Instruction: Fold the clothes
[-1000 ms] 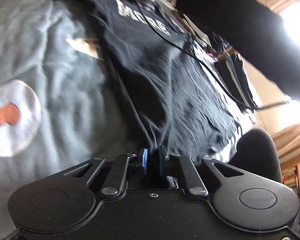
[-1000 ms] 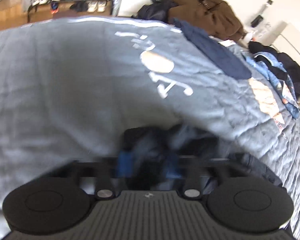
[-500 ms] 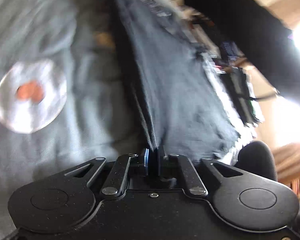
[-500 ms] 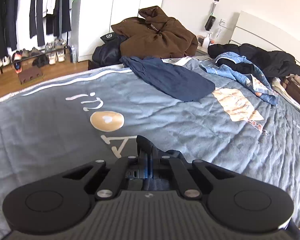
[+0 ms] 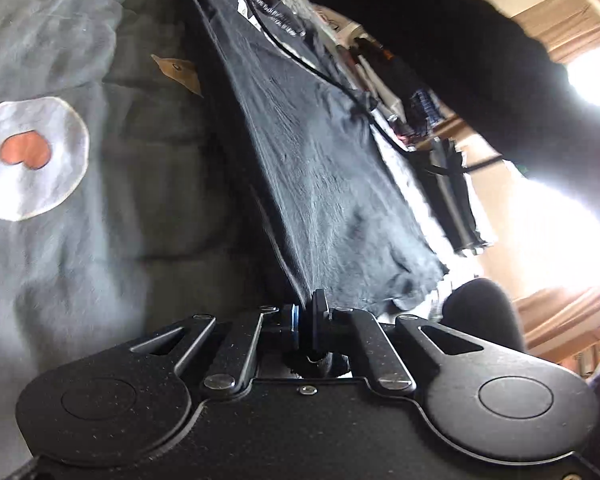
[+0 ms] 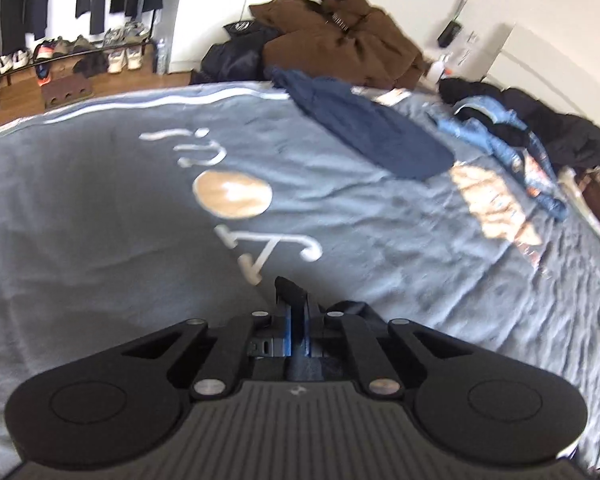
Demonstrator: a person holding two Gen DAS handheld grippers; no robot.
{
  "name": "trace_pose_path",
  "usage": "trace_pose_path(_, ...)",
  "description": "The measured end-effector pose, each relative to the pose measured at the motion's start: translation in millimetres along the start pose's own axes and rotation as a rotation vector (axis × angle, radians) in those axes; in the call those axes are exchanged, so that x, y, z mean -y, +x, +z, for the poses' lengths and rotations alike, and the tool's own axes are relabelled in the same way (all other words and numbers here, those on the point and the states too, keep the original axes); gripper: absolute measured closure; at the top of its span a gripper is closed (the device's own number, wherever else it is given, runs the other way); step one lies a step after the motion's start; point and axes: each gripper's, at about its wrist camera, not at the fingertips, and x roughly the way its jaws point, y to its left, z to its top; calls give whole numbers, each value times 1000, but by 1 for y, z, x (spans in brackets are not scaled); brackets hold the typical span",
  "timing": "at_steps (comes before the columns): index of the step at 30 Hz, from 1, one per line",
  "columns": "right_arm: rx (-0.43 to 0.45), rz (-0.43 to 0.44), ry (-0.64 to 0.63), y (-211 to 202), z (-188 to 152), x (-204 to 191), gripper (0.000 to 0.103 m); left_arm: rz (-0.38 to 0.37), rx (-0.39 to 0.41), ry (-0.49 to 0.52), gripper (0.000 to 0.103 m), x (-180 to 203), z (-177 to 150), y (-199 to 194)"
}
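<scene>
A black T-shirt (image 5: 320, 160) hangs stretched over the grey bedspread (image 5: 100, 240), running from the top of the left wrist view down to my left gripper (image 5: 305, 304). Its jaws are closing and pinch the shirt's lower edge between the blue pads. In the right wrist view my right gripper (image 6: 298, 308) holds a dark tip of the same shirt (image 6: 290, 286), which sticks out past its pads; the jaws are easing open slightly but still press on the cloth. A person's black sleeve (image 5: 460, 60) and a black cable (image 5: 300, 60) cross above the shirt.
The bedspread (image 6: 100, 220) carries a navy garment (image 6: 372, 136), a brown jacket (image 6: 340, 40), a blue patterned garment (image 6: 500, 136) and black clothes (image 6: 560, 128) at its far side. A shoe rack (image 6: 72, 56) stands on the wooden floor beyond.
Both grippers have shifted sideways and rolled while keeping hold of the shirt. The shirt now hangs in a tighter, narrower band. The right view has lifted from close cloth to look across the bed.
</scene>
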Motion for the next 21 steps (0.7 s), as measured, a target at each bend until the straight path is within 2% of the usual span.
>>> trace_pose_path(3, 17, -10, 49, 2, 0, 9, 99, 20, -20, -64, 98, -13, -2, 0)
trace_pose_path(6, -43, 35, 100, 19, -1, 10, 96, 31, -17, -148, 94, -25, -6, 3)
trace_pose_path(7, -61, 55, 107, 23, -1, 8, 94, 32, -12, -144, 90, -23, -7, -2)
trace_pose_path(8, -68, 77, 109, 22, 0, 6, 88, 39, -10, -121, 85, -20, -7, -9)
trace_pose_path(10, -45, 124, 94, 6, 6, 3, 80, 55, -6, -75, 59, -14, -6, -25)
trace_pose_path(11, -34, 147, 87, -2, 9, 1, 75, 75, 13, -46, 54, -13, -3, -41)
trace_pose_path(13, 19, 185, 96, -29, 17, 4, 66, 134, 76, -29, 42, -13, 7, -68)
trace_pose_path(15, 87, 234, 139, -67, 23, 15, 47, 226, 154, -9, 42, -7, 22, -92)
trace_pose_path(16, 122, 271, 170, -88, 23, 22, 45, 284, 195, 12, 42, -2, 29, -102)
trace_pose_path(19, 252, 348, 282, -166, 6, 50, 30, 434, 325, 88, 35, 25, 53, -119)
trace_pose_path(21, 323, 326, 334, -218, -16, 66, 15, 517, 392, 141, 34, 52, 70, -116)
